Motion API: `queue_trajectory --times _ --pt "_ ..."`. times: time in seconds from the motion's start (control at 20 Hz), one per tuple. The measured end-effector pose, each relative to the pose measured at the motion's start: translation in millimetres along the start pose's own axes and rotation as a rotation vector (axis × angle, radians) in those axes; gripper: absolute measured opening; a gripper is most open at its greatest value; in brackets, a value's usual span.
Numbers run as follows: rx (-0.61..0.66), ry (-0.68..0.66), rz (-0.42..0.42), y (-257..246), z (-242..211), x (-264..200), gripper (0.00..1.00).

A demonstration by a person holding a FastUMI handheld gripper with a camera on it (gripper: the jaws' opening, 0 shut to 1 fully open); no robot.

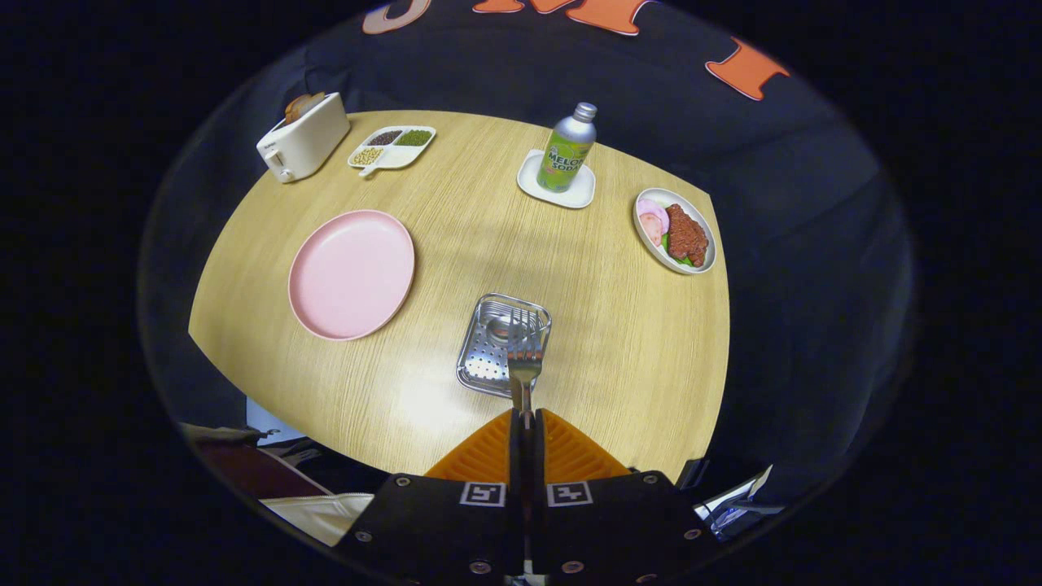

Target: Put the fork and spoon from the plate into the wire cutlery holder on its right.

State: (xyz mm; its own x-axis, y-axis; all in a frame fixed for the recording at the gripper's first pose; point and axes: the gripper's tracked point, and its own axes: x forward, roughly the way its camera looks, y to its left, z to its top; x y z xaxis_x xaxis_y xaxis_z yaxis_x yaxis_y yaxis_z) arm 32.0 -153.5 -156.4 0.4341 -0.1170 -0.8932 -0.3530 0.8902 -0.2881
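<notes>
We are looking down along the gripper (525, 417), which is hanging high over the near part of a round wooden table (456, 244) and tilting forward and down toward it. Its two fingers are pressing together on the handle of the fork (525, 362), so the tool is clamped on the fork. The fork is sticking straight out ahead of the fingertips, tines forward, and its head is lying over the near edge of the wire cutlery holder (501, 346) as we are seeing it; we cannot tell whether it is touching the holder.

The holder is sitting just ahead of the fingers, a shiny perforated metal tray, and the spoon (498, 328) seems to be resting inside it, its bowl showing near the far end.

The pink plate (352, 273) is lying to the left of the holder, well apart from the fingers. Beyond are a melon soda bottle (568, 148) standing upright on a small white coaster (557, 180), a white dish of food (675, 230) off to the right, a divided snack tray (393, 147), and a white toaster (304, 138) with bread in it at the far left.
</notes>
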Motion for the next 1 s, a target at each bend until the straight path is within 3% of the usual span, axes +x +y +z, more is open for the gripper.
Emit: queue_trajectory --times 0.5,1.0 --pt "-0.112 0.163 0.071 11 7 27 0.04" --pt "-0.24 0.275 0.069 23 14 54 0.04"
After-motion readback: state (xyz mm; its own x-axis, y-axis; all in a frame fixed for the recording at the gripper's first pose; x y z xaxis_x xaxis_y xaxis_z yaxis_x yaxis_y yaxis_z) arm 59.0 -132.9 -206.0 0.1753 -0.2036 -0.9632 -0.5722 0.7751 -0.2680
